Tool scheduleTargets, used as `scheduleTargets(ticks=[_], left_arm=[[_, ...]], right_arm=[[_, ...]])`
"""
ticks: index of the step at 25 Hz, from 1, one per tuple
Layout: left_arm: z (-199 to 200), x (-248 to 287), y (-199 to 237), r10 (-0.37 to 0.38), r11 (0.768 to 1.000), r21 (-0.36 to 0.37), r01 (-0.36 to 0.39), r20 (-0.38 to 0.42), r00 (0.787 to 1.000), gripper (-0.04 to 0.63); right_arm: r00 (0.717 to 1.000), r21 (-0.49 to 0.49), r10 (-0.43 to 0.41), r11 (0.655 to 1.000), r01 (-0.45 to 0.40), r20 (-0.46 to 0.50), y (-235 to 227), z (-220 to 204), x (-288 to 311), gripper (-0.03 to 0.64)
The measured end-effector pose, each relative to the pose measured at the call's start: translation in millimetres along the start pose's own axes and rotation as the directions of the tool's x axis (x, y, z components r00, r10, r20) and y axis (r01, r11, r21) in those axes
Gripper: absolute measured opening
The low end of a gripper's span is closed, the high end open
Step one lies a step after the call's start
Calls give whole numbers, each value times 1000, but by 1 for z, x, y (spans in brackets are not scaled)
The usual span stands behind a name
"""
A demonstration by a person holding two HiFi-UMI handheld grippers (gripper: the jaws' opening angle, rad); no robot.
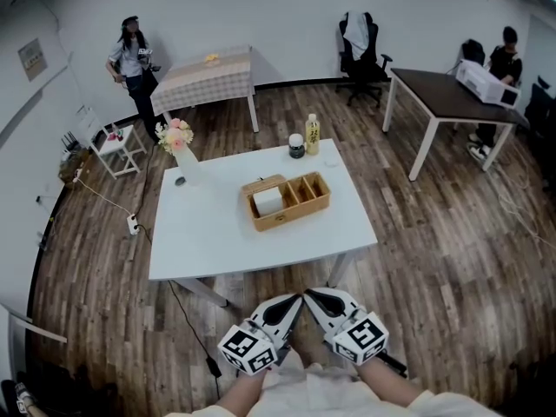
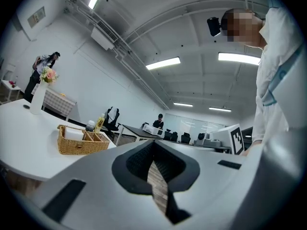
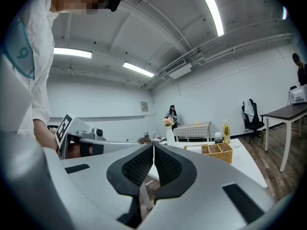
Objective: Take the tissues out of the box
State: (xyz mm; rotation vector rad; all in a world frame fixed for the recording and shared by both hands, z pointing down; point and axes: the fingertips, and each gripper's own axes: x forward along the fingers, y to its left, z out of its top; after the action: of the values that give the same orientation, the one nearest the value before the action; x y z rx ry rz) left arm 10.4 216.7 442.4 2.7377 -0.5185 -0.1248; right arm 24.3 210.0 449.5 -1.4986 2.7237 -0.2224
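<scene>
Wood plank floor [image 1: 434, 259], white walls [image 1: 287, 7], white table [image 1: 208, 233], dark desk [image 1: 443, 94], office chair [image 1: 360, 55].

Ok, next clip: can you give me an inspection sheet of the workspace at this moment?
Surface: white table, mostly bare.
Job's things: wicker box near the table's middle; tissues in its large compartment, at the left end in the head view.
Clutter: vase of flowers, yellow bottle and dark jar along the far side.
Grippers: left gripper and right gripper both shut, empty, close to the person, short of the table.
Cables: power strip on the floor; cable running under the table.
Surroundings: standing person beside checked table; second person at dark table; office chair.
</scene>
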Motion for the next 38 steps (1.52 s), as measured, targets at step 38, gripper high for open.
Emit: scheduleTargets(ticks=[38], left_arm=[[74,45,246,-92,994,-63,91,-21,995,2]], right_arm=[[986,3,59,998,-60,-156,-87,4,242,32]])
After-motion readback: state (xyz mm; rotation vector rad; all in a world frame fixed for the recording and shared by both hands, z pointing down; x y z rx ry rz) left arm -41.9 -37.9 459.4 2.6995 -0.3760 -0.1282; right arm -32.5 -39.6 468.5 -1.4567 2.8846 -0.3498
